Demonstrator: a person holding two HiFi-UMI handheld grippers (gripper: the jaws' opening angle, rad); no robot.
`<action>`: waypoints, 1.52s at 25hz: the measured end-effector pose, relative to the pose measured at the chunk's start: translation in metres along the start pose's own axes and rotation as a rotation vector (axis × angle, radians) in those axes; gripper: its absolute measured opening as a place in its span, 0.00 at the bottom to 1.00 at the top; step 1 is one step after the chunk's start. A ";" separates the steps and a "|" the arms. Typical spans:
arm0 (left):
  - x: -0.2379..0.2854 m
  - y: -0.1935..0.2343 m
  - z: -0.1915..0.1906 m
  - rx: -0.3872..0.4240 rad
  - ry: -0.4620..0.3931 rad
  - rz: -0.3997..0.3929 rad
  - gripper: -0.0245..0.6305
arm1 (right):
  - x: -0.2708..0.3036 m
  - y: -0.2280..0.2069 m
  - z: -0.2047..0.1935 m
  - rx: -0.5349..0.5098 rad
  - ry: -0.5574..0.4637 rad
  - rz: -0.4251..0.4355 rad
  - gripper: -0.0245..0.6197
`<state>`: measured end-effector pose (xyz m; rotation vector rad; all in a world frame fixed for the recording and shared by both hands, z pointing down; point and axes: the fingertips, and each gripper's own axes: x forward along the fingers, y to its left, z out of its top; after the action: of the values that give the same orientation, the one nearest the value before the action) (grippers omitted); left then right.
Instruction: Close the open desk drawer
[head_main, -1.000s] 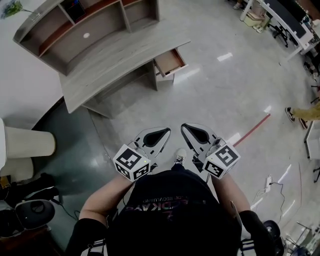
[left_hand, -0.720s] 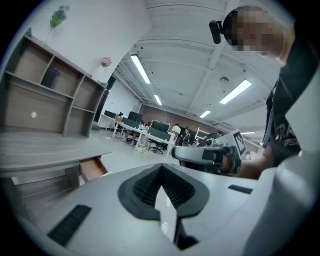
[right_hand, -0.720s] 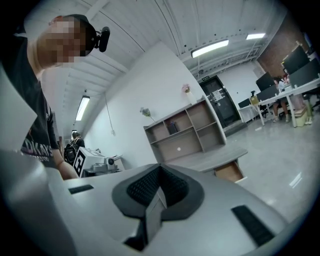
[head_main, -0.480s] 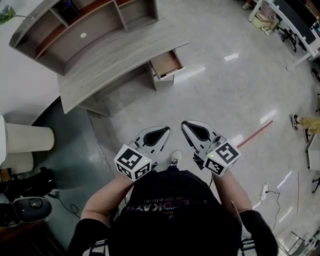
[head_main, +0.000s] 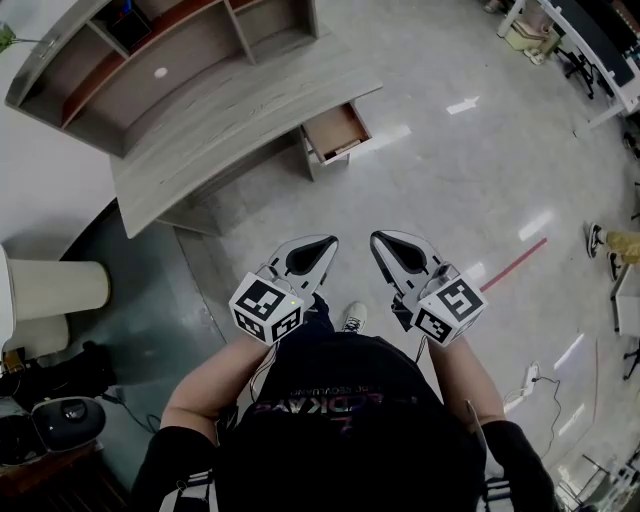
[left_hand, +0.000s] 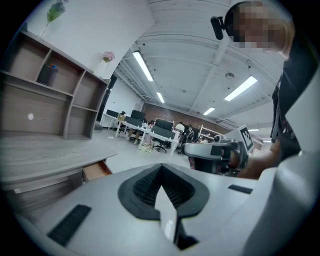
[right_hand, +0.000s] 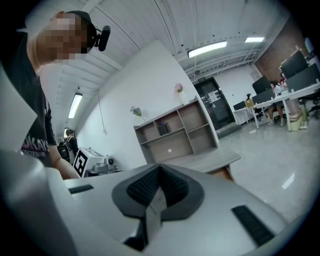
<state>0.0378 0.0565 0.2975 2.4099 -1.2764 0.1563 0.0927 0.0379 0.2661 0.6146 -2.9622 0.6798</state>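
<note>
Inspection of the head view found one drawer (head_main: 337, 131) standing open. It projected from under the right end of the single counter (head_main: 230, 115) toward roughly 5 o'clock, over the bare floor (head_main: 450, 190). One shelf unit (head_main: 150, 60) sat on the counter at its 11 o'clock side.

Two claws were present. The left claw (head_main: 322, 243) had its jaws pressed together with nothing between them. The right claw (head_main: 382, 240) was likewise pressed together and empty. Both were held side by side in front of the person, with the drawer at about 12 o'clock from them and well apart. Neither touched it.

Assessment: the drawer appeared to be a stiff wooden box on runners, probably light. Its contents could not be made out. It should slide under a steady push and needs no grip. The recommended contact point is the middle of the flat front panel, struck squarely with a closed claw. An off-centre push risks skewing the box and jamming it.
</note>
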 end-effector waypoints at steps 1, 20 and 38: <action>0.003 0.005 0.002 0.001 0.000 -0.006 0.05 | 0.002 -0.003 0.001 -0.002 0.000 -0.013 0.06; 0.019 0.128 0.024 0.060 0.030 -0.090 0.05 | 0.112 -0.050 0.019 0.011 -0.006 -0.166 0.06; 0.061 0.180 -0.025 0.082 0.014 0.078 0.05 | 0.146 -0.138 -0.012 -0.081 0.065 -0.116 0.07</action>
<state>-0.0715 -0.0699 0.3921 2.4232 -1.3844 0.2514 0.0118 -0.1252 0.3520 0.7358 -2.8513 0.5565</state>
